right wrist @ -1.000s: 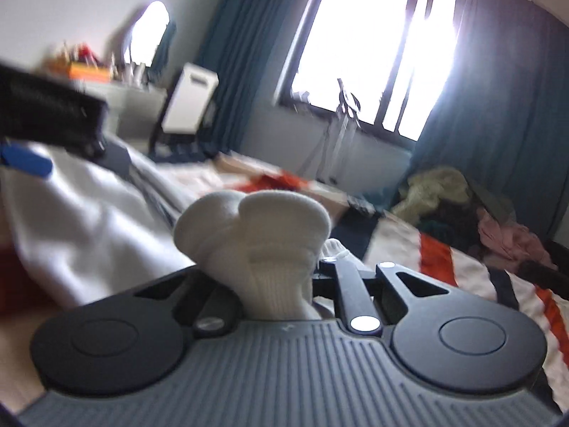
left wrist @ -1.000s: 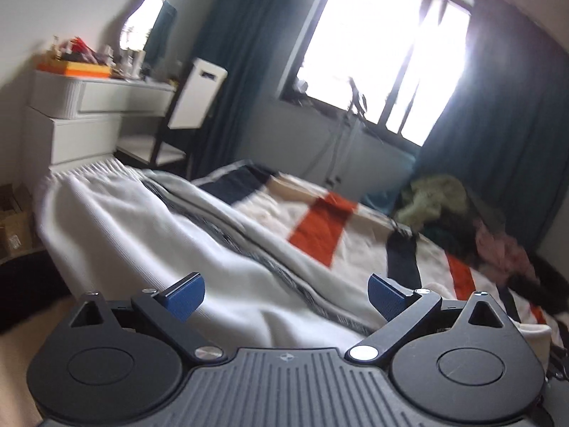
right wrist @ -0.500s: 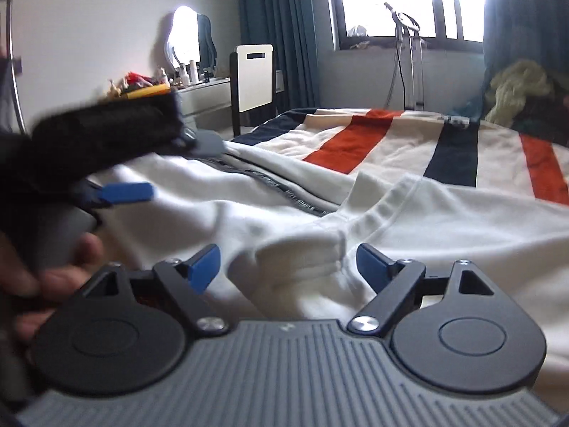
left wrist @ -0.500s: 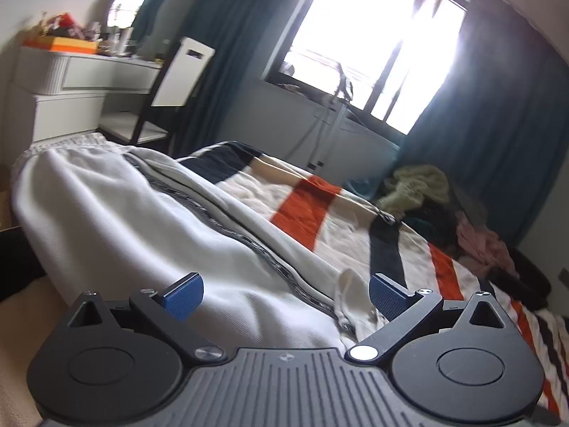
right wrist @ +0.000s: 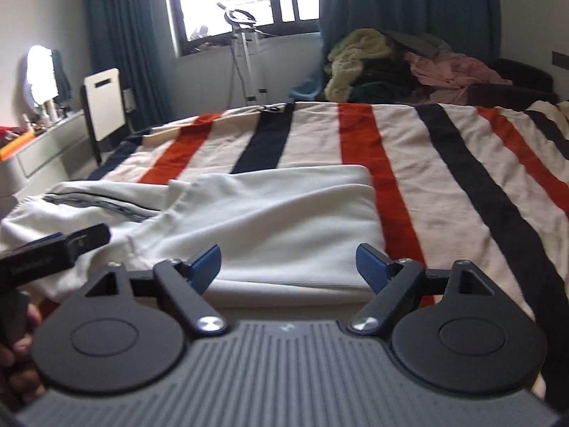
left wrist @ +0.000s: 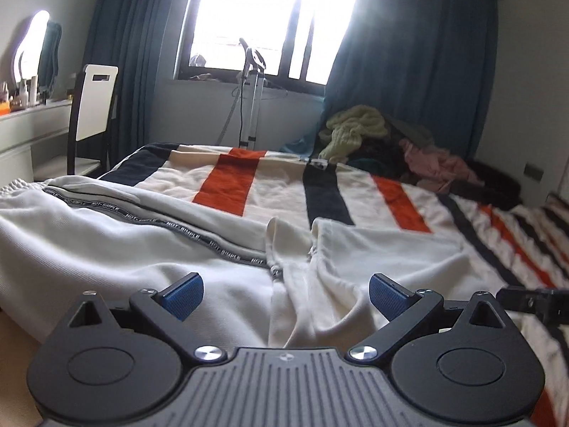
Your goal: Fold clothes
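Two open grippers hover over a striped bedspread (right wrist: 444, 163) where cream track trousers (right wrist: 284, 213) lie partly folded, long axis running from 9 to 3 o'clock across both views. From the right gripper (right wrist: 288, 262), jaws wide and holding nothing, the folded end lies at 12 o'clock (the nearer hand, I judge). The left gripper (left wrist: 286, 291), equally wide and empty, faces the hem at 12 o'clock.

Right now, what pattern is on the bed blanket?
Cream blanket with orange-red and navy stripes, clearest in the right wrist view.
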A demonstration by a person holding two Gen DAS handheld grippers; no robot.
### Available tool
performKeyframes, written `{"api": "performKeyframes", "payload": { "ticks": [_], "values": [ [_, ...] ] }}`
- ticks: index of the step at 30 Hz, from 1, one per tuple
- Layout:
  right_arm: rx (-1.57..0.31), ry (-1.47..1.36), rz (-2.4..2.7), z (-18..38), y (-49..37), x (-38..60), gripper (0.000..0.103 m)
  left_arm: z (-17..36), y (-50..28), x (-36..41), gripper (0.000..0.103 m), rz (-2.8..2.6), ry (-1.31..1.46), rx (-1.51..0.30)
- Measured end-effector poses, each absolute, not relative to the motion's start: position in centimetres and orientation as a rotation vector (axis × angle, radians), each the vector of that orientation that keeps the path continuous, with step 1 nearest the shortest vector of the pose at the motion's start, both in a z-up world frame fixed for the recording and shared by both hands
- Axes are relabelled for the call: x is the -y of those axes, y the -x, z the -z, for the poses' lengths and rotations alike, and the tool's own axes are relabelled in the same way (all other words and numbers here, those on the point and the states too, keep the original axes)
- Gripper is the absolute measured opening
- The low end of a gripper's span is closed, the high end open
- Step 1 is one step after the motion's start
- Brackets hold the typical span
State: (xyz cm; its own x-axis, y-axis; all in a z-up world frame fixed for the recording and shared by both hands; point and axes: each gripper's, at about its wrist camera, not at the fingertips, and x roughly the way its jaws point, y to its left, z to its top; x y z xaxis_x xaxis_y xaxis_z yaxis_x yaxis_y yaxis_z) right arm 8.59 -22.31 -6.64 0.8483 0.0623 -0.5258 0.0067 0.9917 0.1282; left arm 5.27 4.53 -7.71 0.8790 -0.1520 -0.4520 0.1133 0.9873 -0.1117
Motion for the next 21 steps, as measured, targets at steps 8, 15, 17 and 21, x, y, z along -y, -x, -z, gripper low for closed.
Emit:
{"api": "performKeyframes", "payload": {
  "ticks": [8,15,17,21],
  "values": [
    [-0.727,-0.258,0.035,11.5,-11.8,24.2,0.078,10.1,-6.7,-4.6,0.102,0.106,0.048,-0.621],
    [-0.722,-0.231,0.044,11.7,-11.7,23.5,0.08,10.0,-6.6,-5.2,0.101,0.099,0.076,-0.636],
    [-0.72,-0.232,0.044,11.6,-11.6,23.5,0.08,9.0,-5.6,-5.7,0.101,0.098,0.101,-0.608],
    [-0.719,-0.251,0.04,11.4,-11.3,24.0,0.079,6.7,-3.4,-9.0,0.102,0.048,0.257,-0.562]
  ]
}}
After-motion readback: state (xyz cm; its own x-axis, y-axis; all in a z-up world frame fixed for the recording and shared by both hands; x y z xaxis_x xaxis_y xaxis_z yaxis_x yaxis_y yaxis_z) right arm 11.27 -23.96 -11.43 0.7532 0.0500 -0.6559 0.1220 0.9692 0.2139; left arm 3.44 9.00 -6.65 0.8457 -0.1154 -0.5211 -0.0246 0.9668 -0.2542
